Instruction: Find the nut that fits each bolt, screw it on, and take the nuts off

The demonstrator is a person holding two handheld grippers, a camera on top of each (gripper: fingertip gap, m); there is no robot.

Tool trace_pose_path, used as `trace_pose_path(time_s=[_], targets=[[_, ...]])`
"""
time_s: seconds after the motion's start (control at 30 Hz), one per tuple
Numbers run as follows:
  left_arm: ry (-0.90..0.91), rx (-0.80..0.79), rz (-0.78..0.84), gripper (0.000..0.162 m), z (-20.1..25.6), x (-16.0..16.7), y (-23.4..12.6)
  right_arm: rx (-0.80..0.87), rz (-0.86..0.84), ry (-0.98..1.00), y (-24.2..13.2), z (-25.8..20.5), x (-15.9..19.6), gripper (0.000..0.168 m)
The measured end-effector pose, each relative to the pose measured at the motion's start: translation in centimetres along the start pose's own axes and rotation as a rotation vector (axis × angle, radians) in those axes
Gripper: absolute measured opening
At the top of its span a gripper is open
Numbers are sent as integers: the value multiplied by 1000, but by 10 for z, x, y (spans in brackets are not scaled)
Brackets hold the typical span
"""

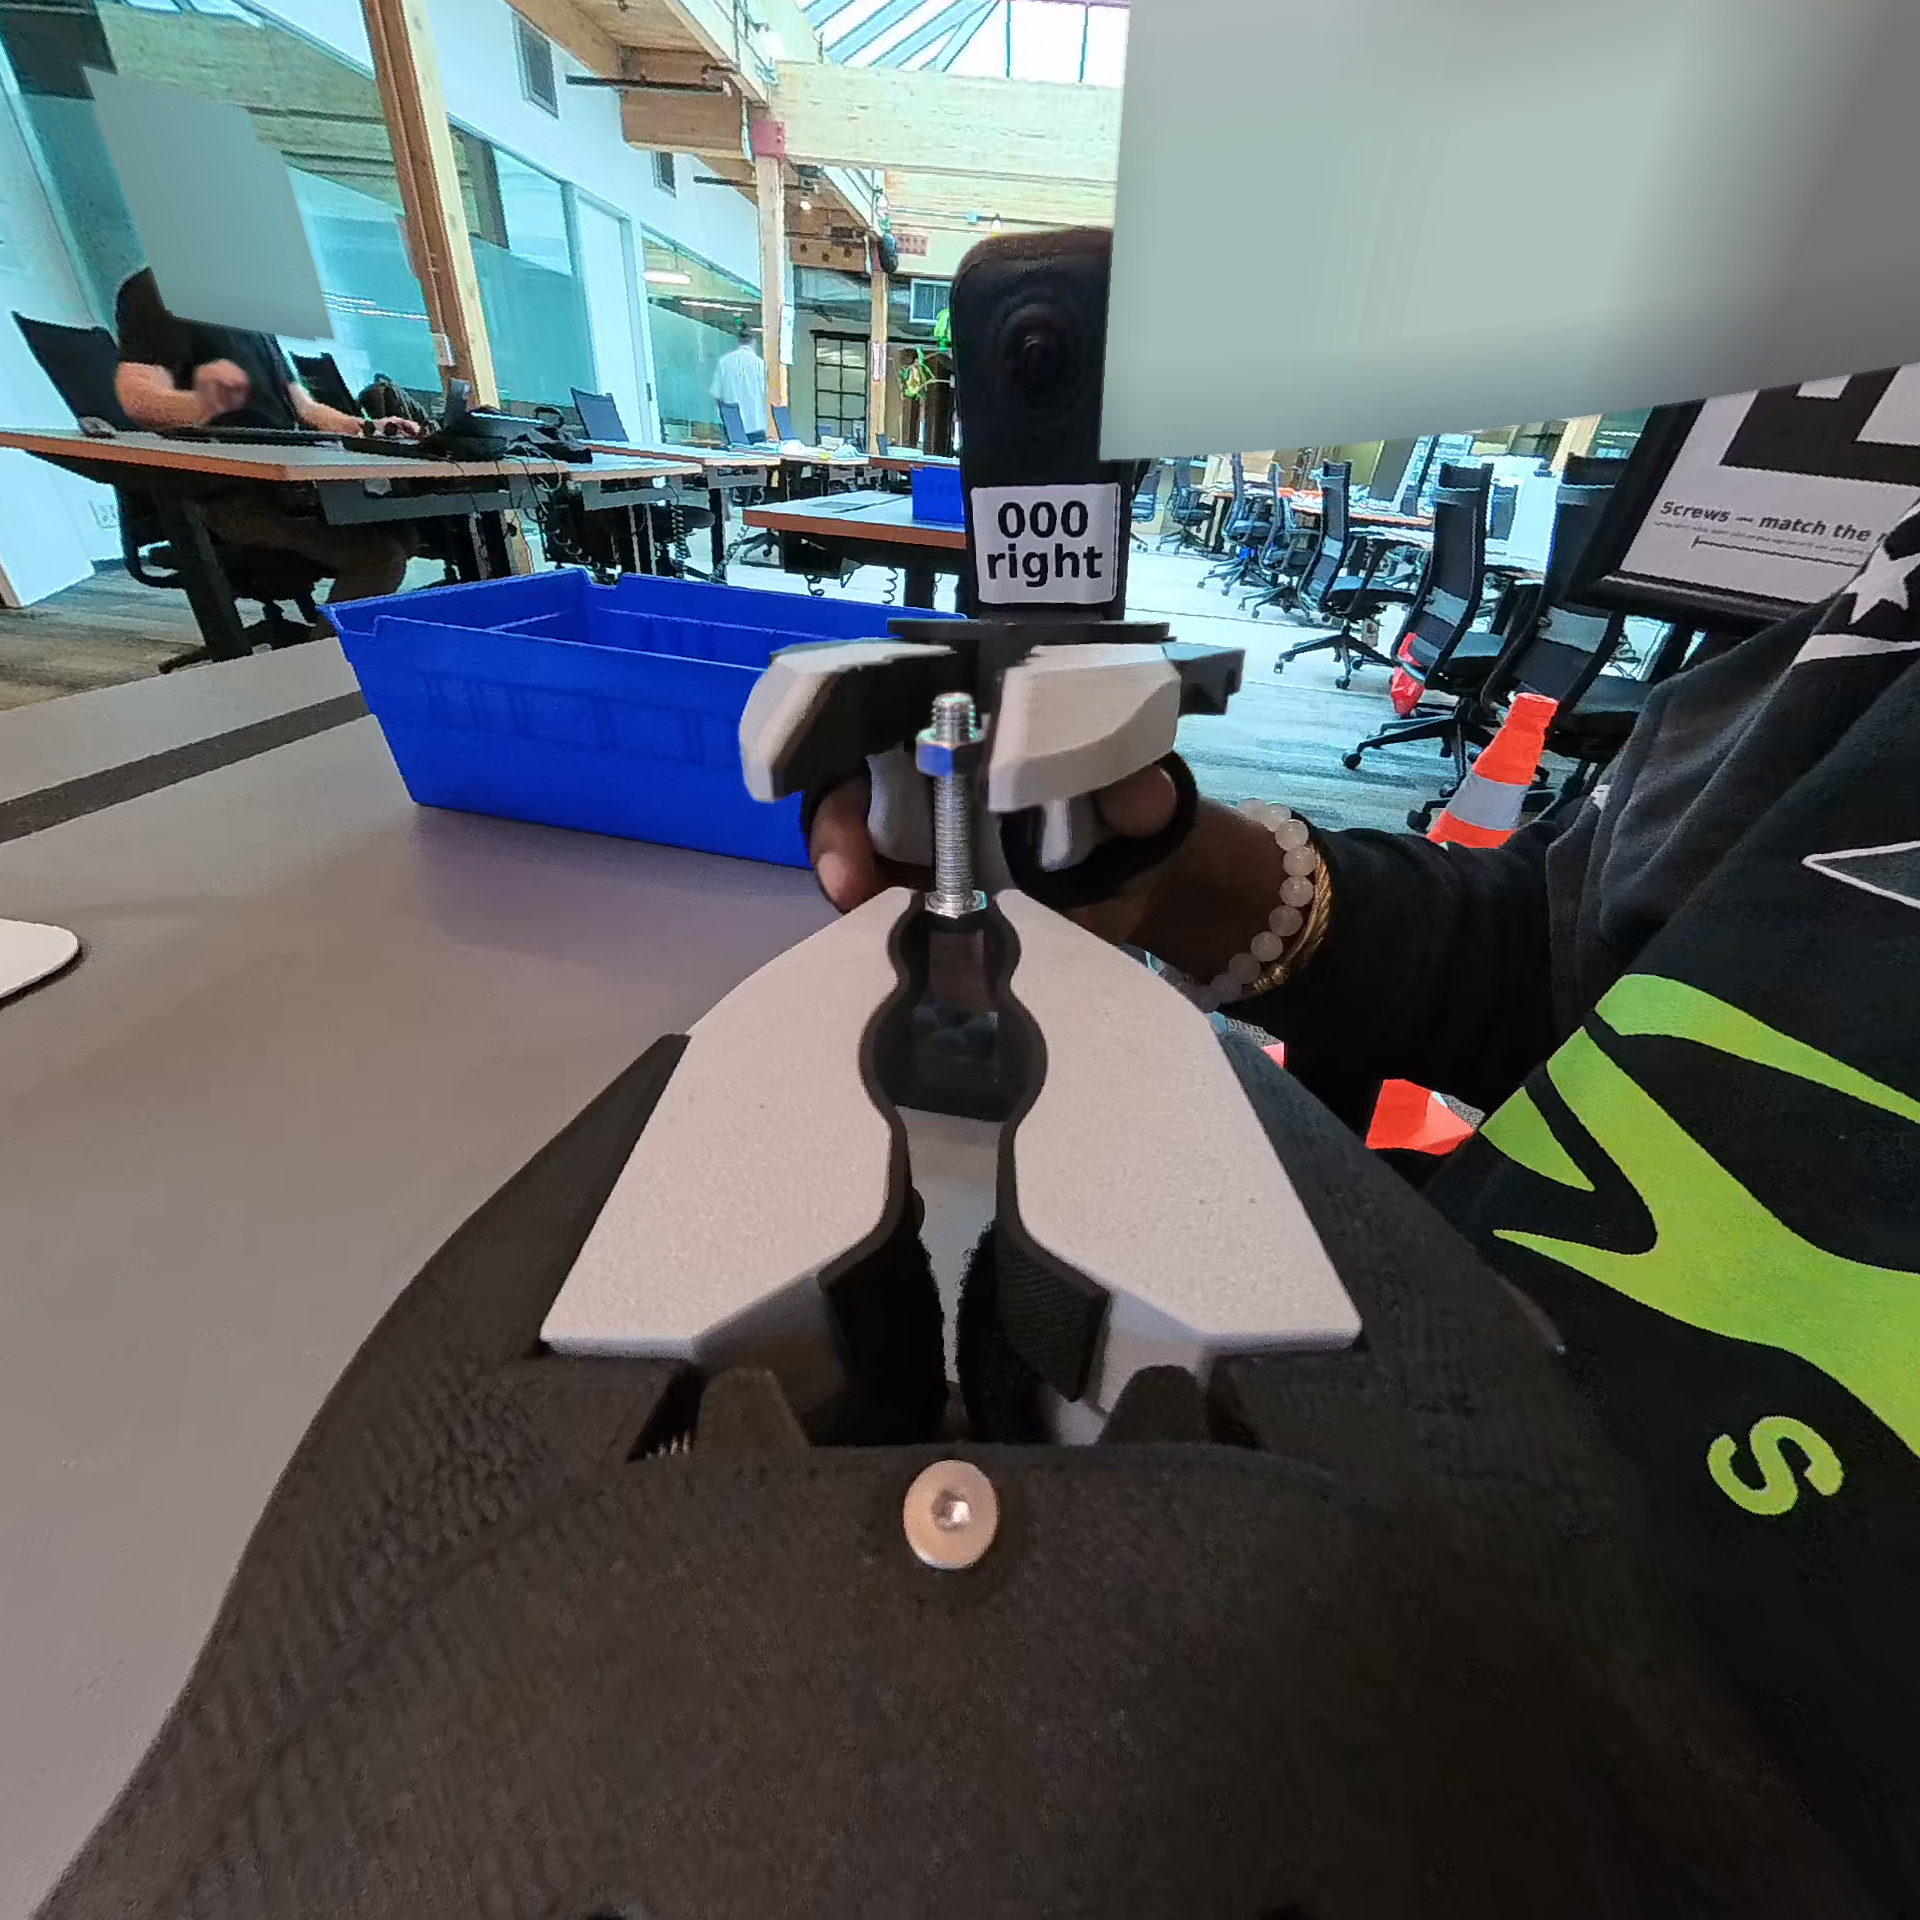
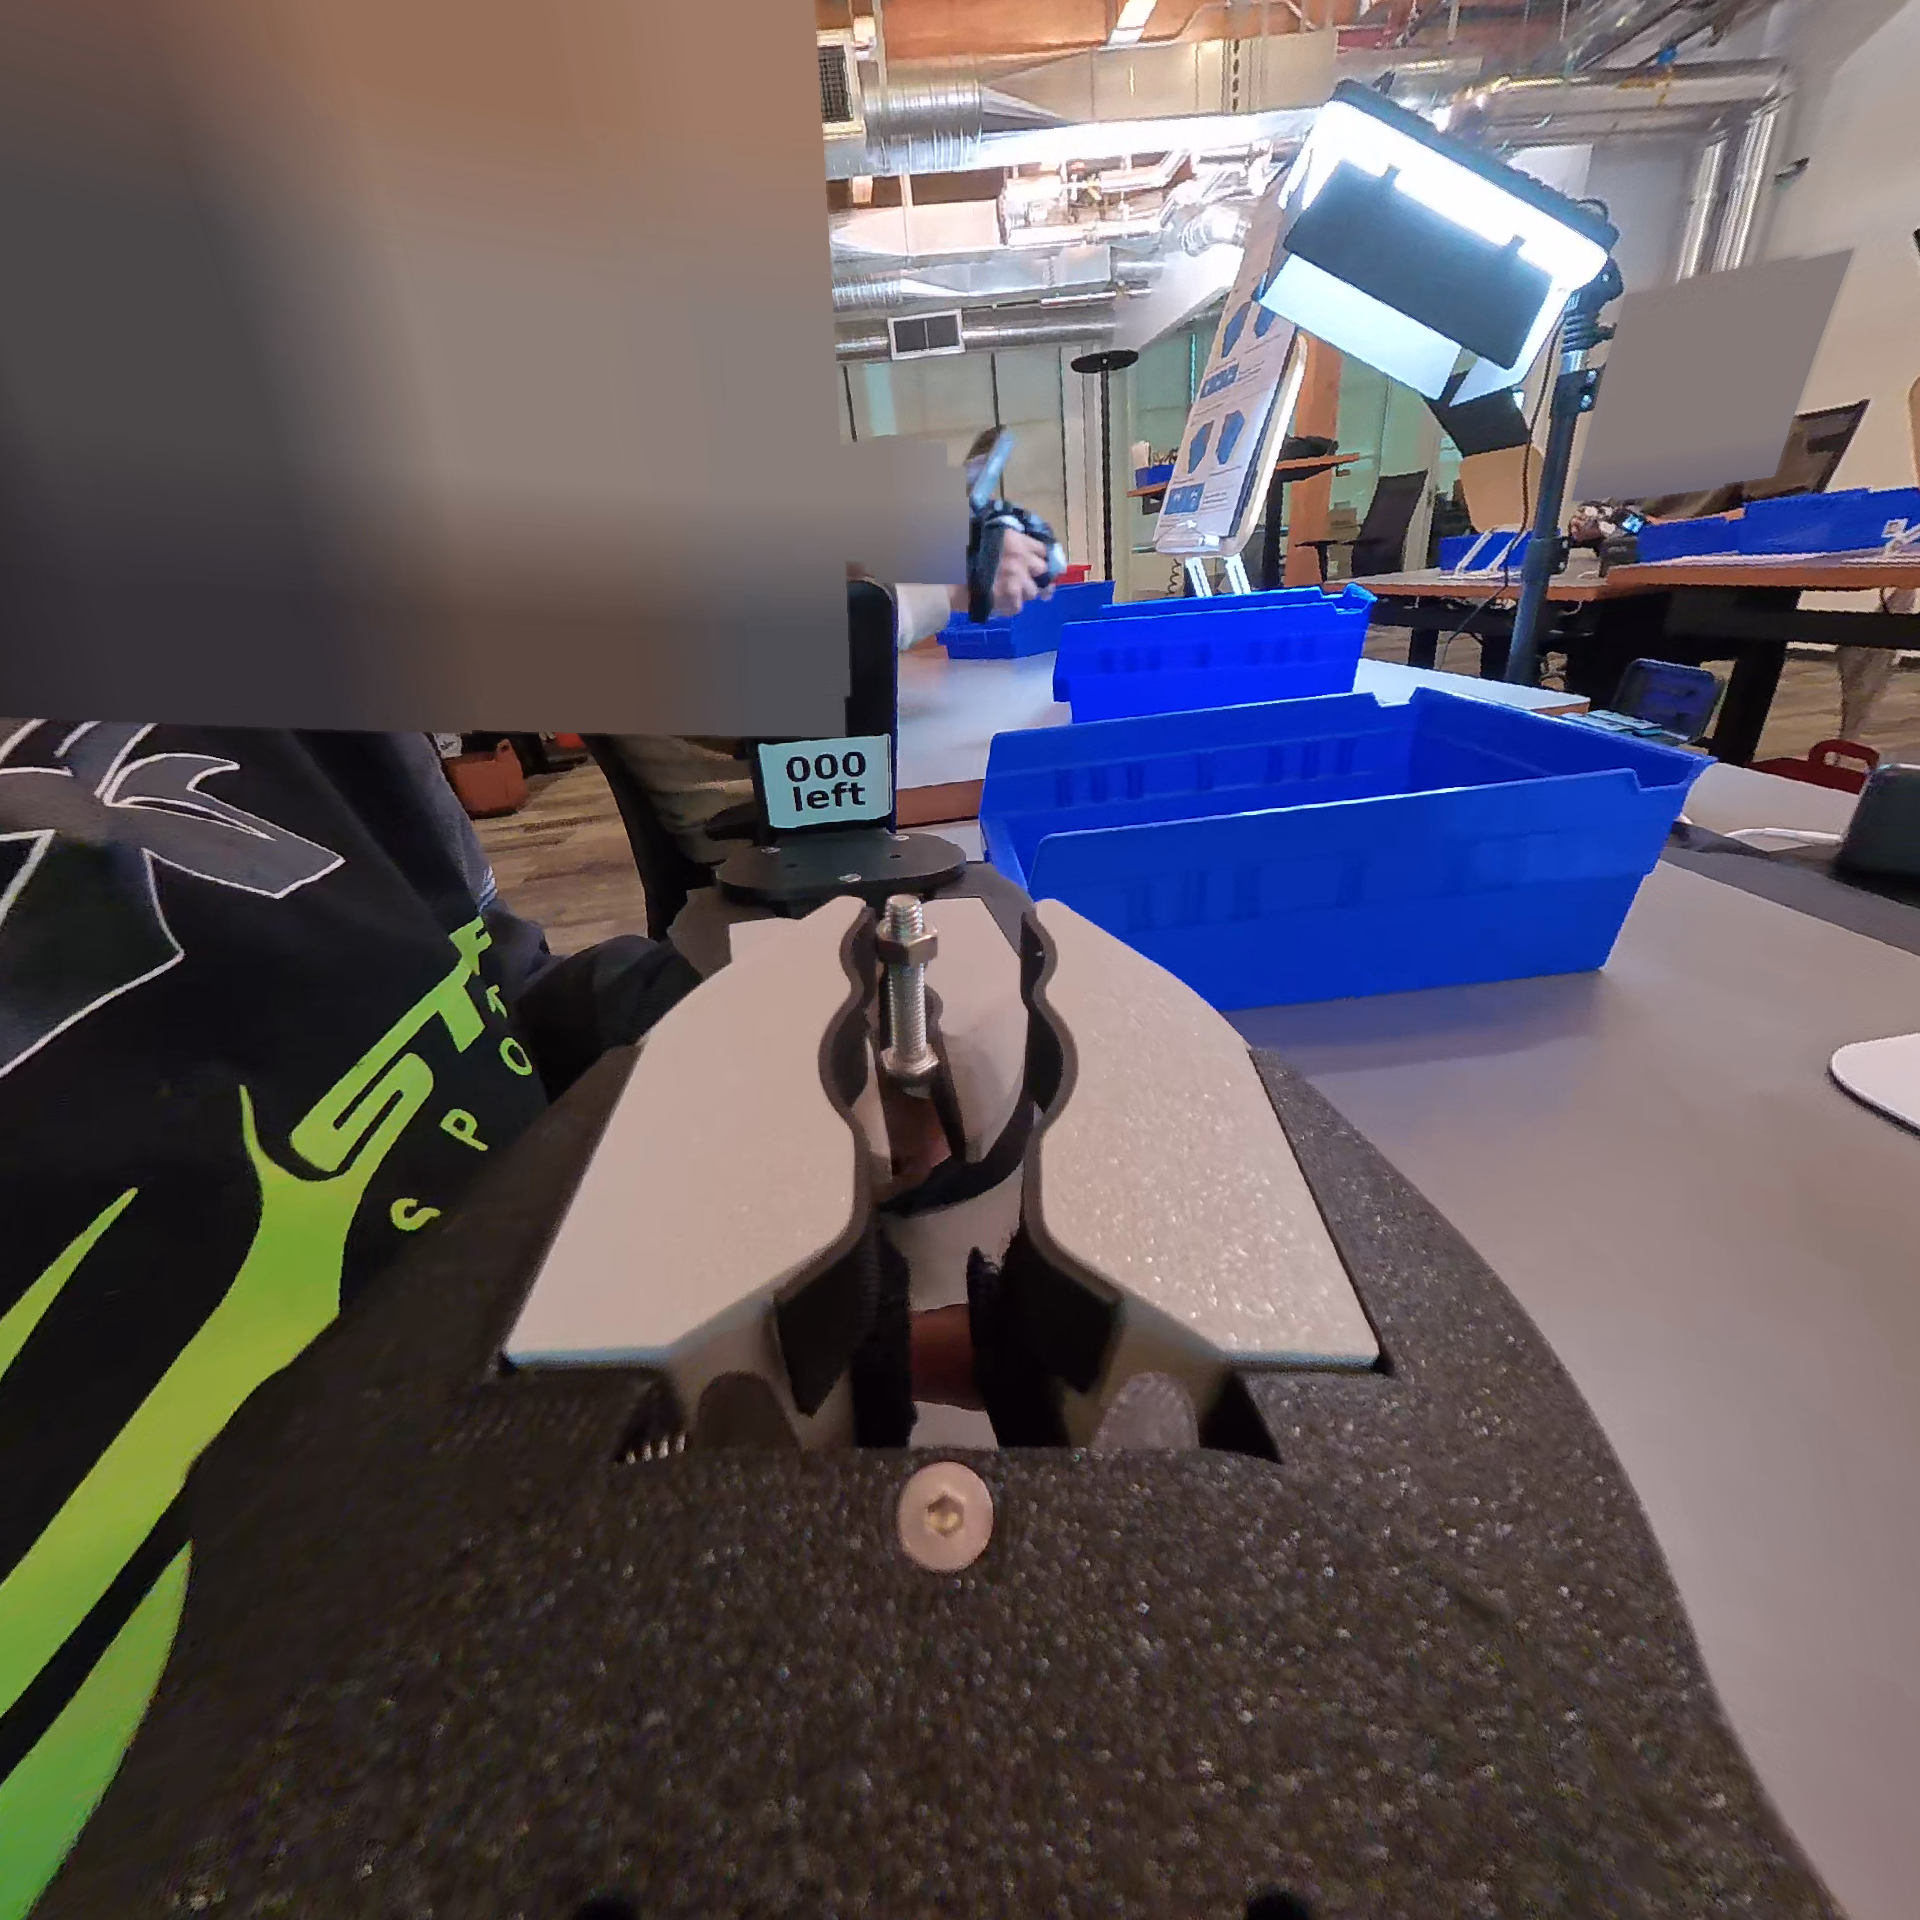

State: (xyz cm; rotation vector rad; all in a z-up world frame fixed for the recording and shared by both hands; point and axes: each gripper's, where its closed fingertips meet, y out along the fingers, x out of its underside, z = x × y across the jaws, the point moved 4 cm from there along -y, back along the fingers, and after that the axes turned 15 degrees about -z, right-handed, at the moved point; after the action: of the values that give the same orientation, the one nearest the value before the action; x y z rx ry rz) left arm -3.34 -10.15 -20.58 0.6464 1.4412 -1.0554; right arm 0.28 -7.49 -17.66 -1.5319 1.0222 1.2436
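Note:
A silver bolt [image 1: 951, 821] stands upright in the air, head down, with a hex nut [image 1: 948, 750] threaded on near its top end. My left gripper [image 1: 956, 909] is shut on the bolt's head. My right gripper [image 1: 982, 727] faces it from the other side at the height of the nut. In the right wrist view the bolt [image 2: 902, 1003] and nut [image 2: 906, 948] sit between the tips of my right gripper [image 2: 948, 920]. Its jaws stand apart, with a gap on the right side of the nut. The left gripper [image 2: 914, 1081] shows behind the bolt.
A blue bin [image 1: 582, 707] stands on the grey table [image 1: 312, 987] behind the grippers and also shows in the right wrist view [image 2: 1351, 862]. A second blue bin [image 2: 1205, 655] lies farther back. A white flat object [image 2: 1881, 1081] sits nearby. An orange cone [image 1: 1496, 779] stands on the floor. Spacing between my two grippers at the tips: around 4 cm.

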Motion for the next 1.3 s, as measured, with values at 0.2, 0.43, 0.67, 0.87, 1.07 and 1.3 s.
trace_pose_path(time_s=[0.2,0.43,0.67,0.87,1.07,1.3], targets=[[-11,0,15,10,-2,-1,-2,64,26,3,-21,9,0,12],[-8,-4,3,10,-2,0,-1,29,37,-4,-22,4,-2,20],[-4,-13,-4,10,-3,1,0,-11,10,-16,-2,-2,-4,28],[-1,-6,1,10,-2,0,-1,9,-2,-19,-4,2,-3,27],[-5,0,10,10,-2,0,-2,68,33,-5,-24,10,-2,12],[-4,-6,1,10,-2,1,-1,15,24,-19,-17,1,-2,24]])
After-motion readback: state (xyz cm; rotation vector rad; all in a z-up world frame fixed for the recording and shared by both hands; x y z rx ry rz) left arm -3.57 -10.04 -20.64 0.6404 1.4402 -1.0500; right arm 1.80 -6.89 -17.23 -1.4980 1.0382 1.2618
